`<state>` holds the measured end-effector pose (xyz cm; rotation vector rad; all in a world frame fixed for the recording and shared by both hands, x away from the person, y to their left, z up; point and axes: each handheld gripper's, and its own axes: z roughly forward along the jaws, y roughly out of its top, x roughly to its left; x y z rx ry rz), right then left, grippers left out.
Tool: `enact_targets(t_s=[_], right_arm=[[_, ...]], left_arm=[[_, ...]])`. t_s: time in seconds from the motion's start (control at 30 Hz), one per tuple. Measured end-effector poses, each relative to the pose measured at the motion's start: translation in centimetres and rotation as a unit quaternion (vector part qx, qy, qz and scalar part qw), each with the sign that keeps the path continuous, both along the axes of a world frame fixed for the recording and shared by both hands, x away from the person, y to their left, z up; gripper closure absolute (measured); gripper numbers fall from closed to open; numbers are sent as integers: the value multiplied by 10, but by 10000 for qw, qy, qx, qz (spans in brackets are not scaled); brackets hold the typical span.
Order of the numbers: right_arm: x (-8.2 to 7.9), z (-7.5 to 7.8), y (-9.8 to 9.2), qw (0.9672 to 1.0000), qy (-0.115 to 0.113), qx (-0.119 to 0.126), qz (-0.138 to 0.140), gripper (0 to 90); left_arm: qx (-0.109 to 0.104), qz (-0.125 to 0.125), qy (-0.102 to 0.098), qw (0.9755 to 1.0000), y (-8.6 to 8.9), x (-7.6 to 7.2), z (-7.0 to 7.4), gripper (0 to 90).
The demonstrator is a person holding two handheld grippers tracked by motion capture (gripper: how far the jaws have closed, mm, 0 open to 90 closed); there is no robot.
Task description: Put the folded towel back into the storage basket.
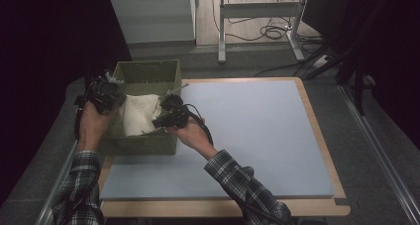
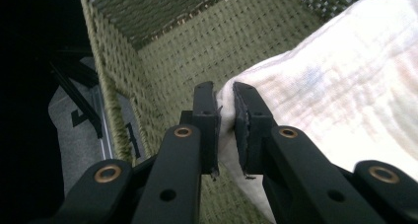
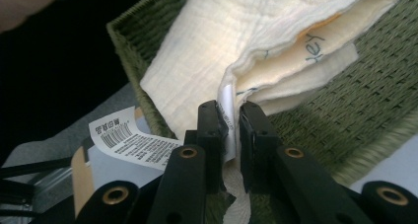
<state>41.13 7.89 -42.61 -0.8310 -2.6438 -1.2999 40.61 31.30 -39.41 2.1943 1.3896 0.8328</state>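
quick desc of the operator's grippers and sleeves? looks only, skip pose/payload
Both grippers, left gripper and right gripper, are black handheld units with bulky bodies and trailing black cables. Each has two flat black jaws on black link arms with brass-coloured pivot bushings. The person wears dark plaid sleeves with light check lines.

We count 1 green woven basket [image 1: 143,76], 1 folded cream cloth [image 1: 140,114] in it, 1 white barcode tag [image 3: 129,137] hanging off the basket, 1 blue-grey mat [image 1: 257,136] on 1 wooden table [image 1: 324,150]. 2 grippers: left gripper [image 1: 110,93], right gripper [image 1: 168,113].
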Motion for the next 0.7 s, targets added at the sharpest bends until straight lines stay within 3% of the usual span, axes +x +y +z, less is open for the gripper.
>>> enact_targets(t_s=[0.27, 0.6, 0.7], right_arm=[[-1, -12, 20, 9992, 76, -356, -150, 798], [2, -24, 25, 9962, 213, -771, -342, 785], [2, -24, 26, 9959, 129, -834, -334, 753]], left_arm=[[-5, -19, 59, 10000, 7, 5, -19, 796], [82, -166, 166, 9997, -7, 20, -35, 790], [64, -177, 219, 9996, -9, 24, -40, 778]])
